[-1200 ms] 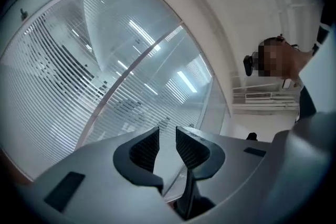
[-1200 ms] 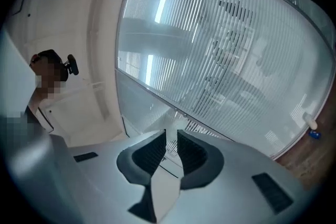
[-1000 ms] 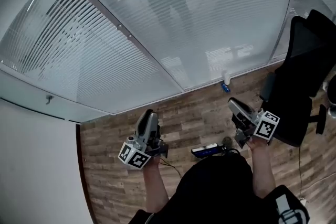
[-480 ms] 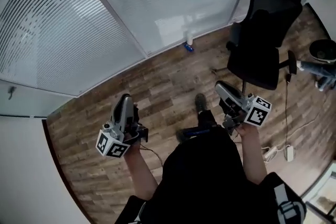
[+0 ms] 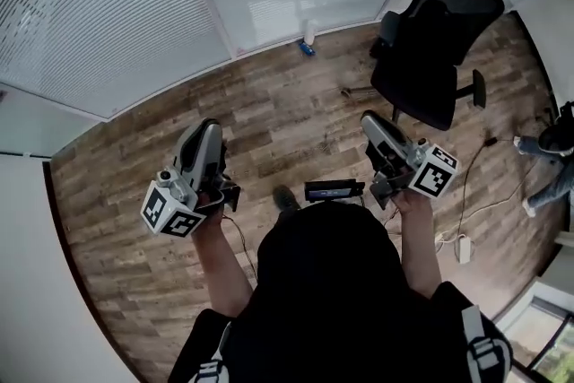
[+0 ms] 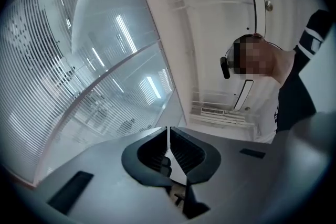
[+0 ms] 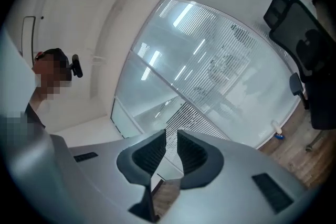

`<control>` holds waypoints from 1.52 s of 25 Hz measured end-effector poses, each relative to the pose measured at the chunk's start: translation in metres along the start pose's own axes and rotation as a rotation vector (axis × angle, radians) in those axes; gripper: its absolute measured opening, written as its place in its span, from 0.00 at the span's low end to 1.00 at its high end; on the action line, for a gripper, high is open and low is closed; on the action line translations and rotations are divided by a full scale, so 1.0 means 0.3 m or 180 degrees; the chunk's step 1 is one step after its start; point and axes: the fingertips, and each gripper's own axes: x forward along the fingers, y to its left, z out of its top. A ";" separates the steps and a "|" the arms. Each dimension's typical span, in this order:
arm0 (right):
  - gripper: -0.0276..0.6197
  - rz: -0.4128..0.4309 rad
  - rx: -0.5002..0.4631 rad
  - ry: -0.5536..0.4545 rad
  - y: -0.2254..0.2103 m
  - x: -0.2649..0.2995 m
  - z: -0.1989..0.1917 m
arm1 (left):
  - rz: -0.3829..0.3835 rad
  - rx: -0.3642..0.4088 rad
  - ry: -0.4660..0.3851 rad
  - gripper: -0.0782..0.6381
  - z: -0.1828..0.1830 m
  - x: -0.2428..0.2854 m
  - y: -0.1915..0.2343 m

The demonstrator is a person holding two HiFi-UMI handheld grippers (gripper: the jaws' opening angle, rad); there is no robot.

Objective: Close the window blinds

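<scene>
Head view: left gripper (image 5: 207,132) jaws just closed together, empty; right gripper (image 5: 370,121) jaws slightly apart, empty; both well apart from window blinds (image 5: 99,4).

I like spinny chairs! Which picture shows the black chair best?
The head view: the whole black chair shows from above, on the wooden floor. The right gripper view catches it only at the right edge, partly cut off. The left gripper view shows none of it.
</scene>
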 end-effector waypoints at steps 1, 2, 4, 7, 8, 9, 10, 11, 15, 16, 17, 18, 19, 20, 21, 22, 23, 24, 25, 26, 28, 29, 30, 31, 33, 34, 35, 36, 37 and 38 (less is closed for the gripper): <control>0.12 0.0046 -0.0008 0.0026 0.014 0.006 -0.002 | 0.0005 0.0021 0.0020 0.14 -0.003 -0.007 -0.014; 0.12 0.0089 -0.0023 0.0053 0.029 0.008 -0.002 | 0.0020 0.0029 0.0039 0.14 -0.011 -0.011 -0.025; 0.12 0.0158 -0.0083 0.0091 0.061 -0.014 0.002 | 0.0050 0.0006 0.0075 0.14 -0.039 -0.003 -0.053; 0.12 0.0152 -0.0128 0.0050 0.081 -0.126 0.015 | -0.0021 -0.0049 0.0188 0.14 -0.117 0.049 -0.145; 0.12 0.0120 -0.0112 0.0015 0.075 -0.175 0.017 | -0.0069 -0.0055 0.0258 0.14 -0.150 0.069 -0.187; 0.12 0.0084 -0.0084 -0.0027 0.065 -0.226 0.019 | -0.0112 -0.0047 0.0348 0.14 -0.184 0.088 -0.232; 0.12 0.0056 -0.0051 -0.0075 0.057 -0.282 0.022 | -0.0146 -0.0018 0.0451 0.14 -0.218 0.105 -0.282; 0.12 0.0039 -0.0025 -0.0125 0.054 -0.344 0.026 | -0.0175 0.0031 0.0561 0.14 -0.254 0.120 -0.341; 0.12 0.0029 0.0041 -0.0242 0.036 -0.548 0.029 | -0.0217 0.0270 0.0917 0.14 -0.389 0.142 -0.539; 0.12 0.0027 0.0074 -0.0228 0.021 -0.564 0.019 | -0.0191 0.0286 0.0961 0.14 -0.413 0.136 -0.552; 0.12 0.0029 0.0113 -0.0199 0.009 -0.578 0.004 | -0.0151 0.0279 0.0989 0.14 -0.434 0.126 -0.563; 0.12 0.0038 0.0152 -0.0162 0.002 -0.595 -0.012 | -0.0103 0.0258 0.1008 0.14 -0.452 0.111 -0.580; 0.12 0.0054 0.0186 -0.0124 -0.001 -0.616 -0.028 | -0.0054 0.0237 0.1022 0.14 -0.469 0.095 -0.602; 0.12 0.0077 0.0212 -0.0091 -0.001 -0.635 -0.041 | -0.0005 0.0225 0.1036 0.14 -0.483 0.078 -0.626; 0.12 0.0104 0.0230 -0.0065 -0.002 -0.648 -0.049 | 0.0044 0.0225 0.1051 0.14 -0.493 0.061 -0.646; 0.12 0.0133 0.0240 -0.0044 -0.002 -0.655 -0.055 | 0.0091 0.0230 0.1061 0.14 -0.498 0.045 -0.661; 0.12 0.0162 0.0245 -0.0031 -0.001 -0.658 -0.059 | 0.0130 0.0238 0.1064 0.14 -0.498 0.030 -0.674; 0.12 0.0189 0.0245 -0.0027 0.003 -0.658 -0.061 | 0.0155 0.0247 0.1057 0.14 -0.492 0.015 -0.685; 0.12 0.0214 0.0238 -0.0035 0.009 -0.656 -0.063 | 0.0164 0.0259 0.1042 0.14 -0.480 0.003 -0.693; 0.12 0.0234 0.0226 -0.0053 0.017 -0.651 -0.062 | 0.0161 0.0278 0.1023 0.14 -0.463 -0.006 -0.696; 0.12 0.0264 0.0183 -0.0117 0.036 -0.633 -0.055 | 0.0127 0.0331 0.0993 0.14 -0.427 -0.010 -0.691; 0.12 0.0270 0.0153 -0.0155 0.047 -0.622 -0.050 | 0.0096 0.0358 0.0984 0.14 -0.411 -0.008 -0.686; 0.12 0.0268 0.0121 -0.0193 0.059 -0.613 -0.046 | 0.0059 0.0379 0.0979 0.14 -0.398 -0.006 -0.681; 0.12 0.0254 0.0093 -0.0228 0.070 -0.605 -0.044 | 0.0023 0.0392 0.0980 0.14 -0.387 -0.004 -0.676; 0.12 0.0209 0.0063 -0.0296 0.098 -0.591 -0.047 | -0.0029 0.0403 0.1016 0.14 -0.366 -0.007 -0.661; 0.12 0.0186 0.0053 -0.0325 0.115 -0.582 -0.053 | -0.0056 0.0407 0.1041 0.14 -0.352 -0.012 -0.653; 0.12 0.0158 0.0041 -0.0340 0.130 -0.573 -0.062 | -0.0087 0.0404 0.1058 0.14 -0.339 -0.020 -0.646; 0.12 0.0120 0.0024 -0.0339 0.139 -0.564 -0.073 | -0.0116 0.0386 0.1063 0.14 -0.329 -0.030 -0.636; 0.12 0.0073 0.0009 -0.0331 0.145 -0.555 -0.085 | -0.0132 0.0350 0.1059 0.14 -0.324 -0.042 -0.623; 0.12 0.0024 -0.0004 -0.0327 0.155 -0.550 -0.099 | -0.0140 0.0294 0.1049 0.14 -0.322 -0.059 -0.609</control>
